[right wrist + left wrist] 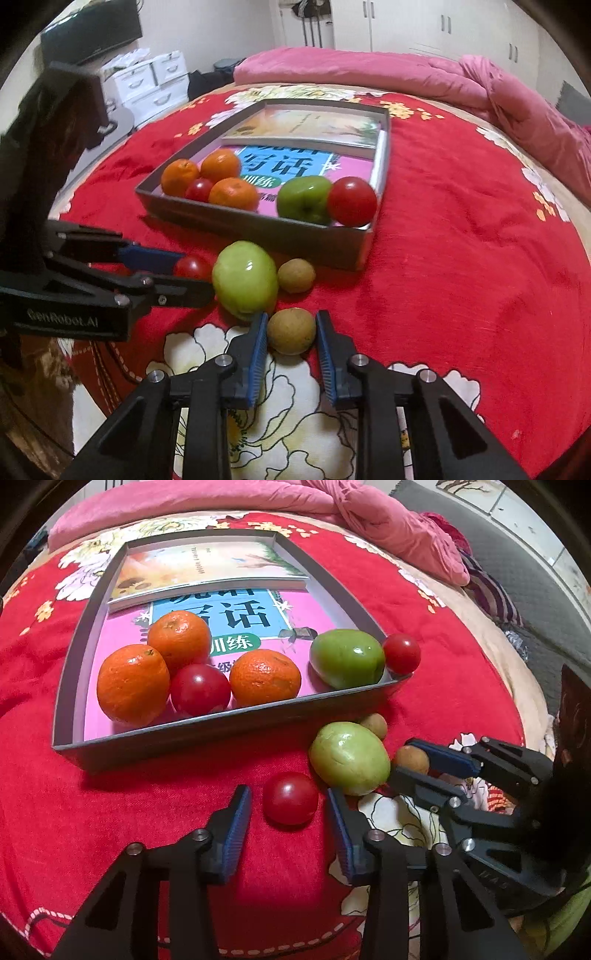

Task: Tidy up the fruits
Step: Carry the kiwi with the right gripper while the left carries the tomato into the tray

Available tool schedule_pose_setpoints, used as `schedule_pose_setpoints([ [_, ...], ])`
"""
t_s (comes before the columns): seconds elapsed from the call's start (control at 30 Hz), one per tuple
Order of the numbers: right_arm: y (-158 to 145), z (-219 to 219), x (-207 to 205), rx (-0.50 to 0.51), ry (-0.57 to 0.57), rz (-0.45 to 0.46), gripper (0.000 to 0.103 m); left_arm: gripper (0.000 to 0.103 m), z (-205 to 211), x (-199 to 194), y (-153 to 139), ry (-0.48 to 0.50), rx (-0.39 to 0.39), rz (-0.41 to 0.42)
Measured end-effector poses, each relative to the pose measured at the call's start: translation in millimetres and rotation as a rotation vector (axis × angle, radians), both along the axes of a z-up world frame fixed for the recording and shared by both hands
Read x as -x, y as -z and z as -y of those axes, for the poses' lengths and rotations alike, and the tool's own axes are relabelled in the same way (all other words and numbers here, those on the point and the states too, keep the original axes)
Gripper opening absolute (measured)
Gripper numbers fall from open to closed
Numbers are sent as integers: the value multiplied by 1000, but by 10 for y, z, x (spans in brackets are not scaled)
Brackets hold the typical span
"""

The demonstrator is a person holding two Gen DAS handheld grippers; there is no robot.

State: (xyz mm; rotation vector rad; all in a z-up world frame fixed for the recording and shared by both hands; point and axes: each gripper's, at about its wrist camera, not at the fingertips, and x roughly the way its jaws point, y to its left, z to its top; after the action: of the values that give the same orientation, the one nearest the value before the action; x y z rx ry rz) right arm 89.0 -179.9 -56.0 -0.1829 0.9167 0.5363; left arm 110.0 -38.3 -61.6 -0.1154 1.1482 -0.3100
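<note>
Left tool: the left tool straddles a small glossy red tomato lying on the red flowered bedspread; a thin gap shows beside each blue pad, so it has no hold on it.
Right tool: the right tool brackets a small round brown fruit; its left pad touches the skin, the right pad stands just off it, and I cannot tell whether it truly grips.
Loose fruit: a large pale green fruit sits just beside both targets, with a second small brown fruit near it, in front of the tray.
Tray: a shallow grey cardboard tray lined with books already holds three oranges, a green fruit and two red tomatoes.
Risk, slip: both targets are round and smooth; a pinch off their middles would likely squirt them out across the soft cover.
Risk, crowding: the right tool's left finger is almost against the large green fruit, and the left tool's right finger is close to it too; lifting at a slant could nudge it rolling.
Risk, bruising: the tomato would probably split under a hard squeeze.
Risk, collision: the two tools work near each other and could knock together on the way to the tray.
</note>
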Motion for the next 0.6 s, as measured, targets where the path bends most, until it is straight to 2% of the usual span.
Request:
schedule_pose_setpoints([
  [0.13,-21,42,-27,-20,21,1,27,30,39,-20,-1,8,-20,14],
  [0.4,-84,80,-37,-64,35,17,27,30,-76,9,-51,-9,26,8],
  [0.6,-189,92,-1,-109,26,51,27,30,-248,113,-310,-45,48,58],
])
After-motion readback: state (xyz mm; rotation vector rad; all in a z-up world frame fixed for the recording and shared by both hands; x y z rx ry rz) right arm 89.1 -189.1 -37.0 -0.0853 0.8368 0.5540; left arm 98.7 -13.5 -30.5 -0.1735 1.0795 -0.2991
